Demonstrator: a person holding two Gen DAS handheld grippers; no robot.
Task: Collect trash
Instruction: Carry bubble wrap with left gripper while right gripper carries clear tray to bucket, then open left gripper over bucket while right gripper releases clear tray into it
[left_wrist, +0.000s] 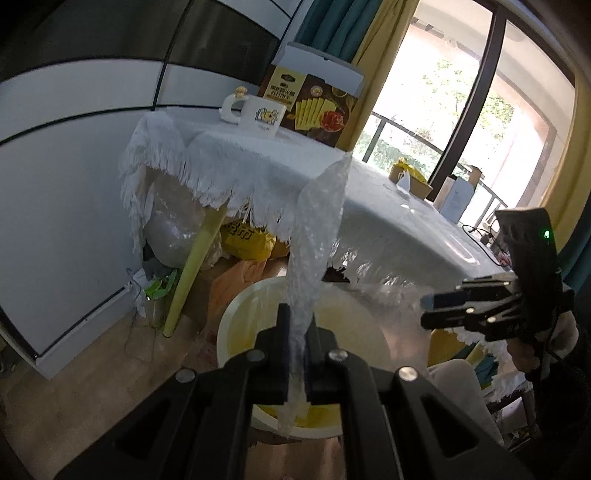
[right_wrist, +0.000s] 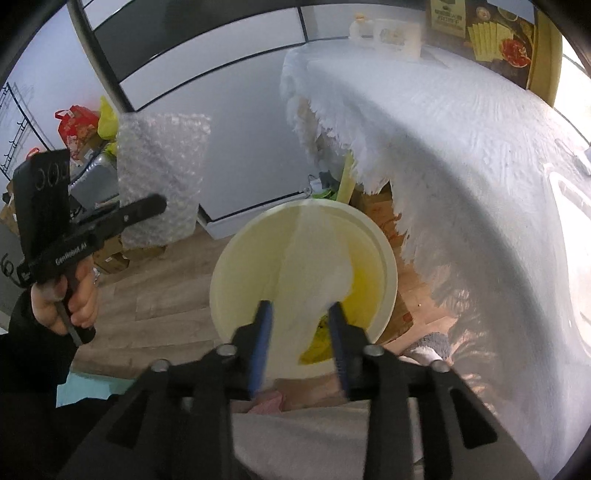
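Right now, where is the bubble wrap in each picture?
Left wrist view: the bubble wrap stands up the middle, pinched in the left claw, above the bin.
Right wrist view: the bubble wrap hangs at upper left, beside the hand holding that claw.
Shared landmark: the round cream bin on the floor by the table.

The left gripper (left_wrist: 295, 354) is squeezed tight. The right gripper (right_wrist: 301, 314) points down, its fingers (right_wrist: 260, 332) apart, nothing pressed between them.
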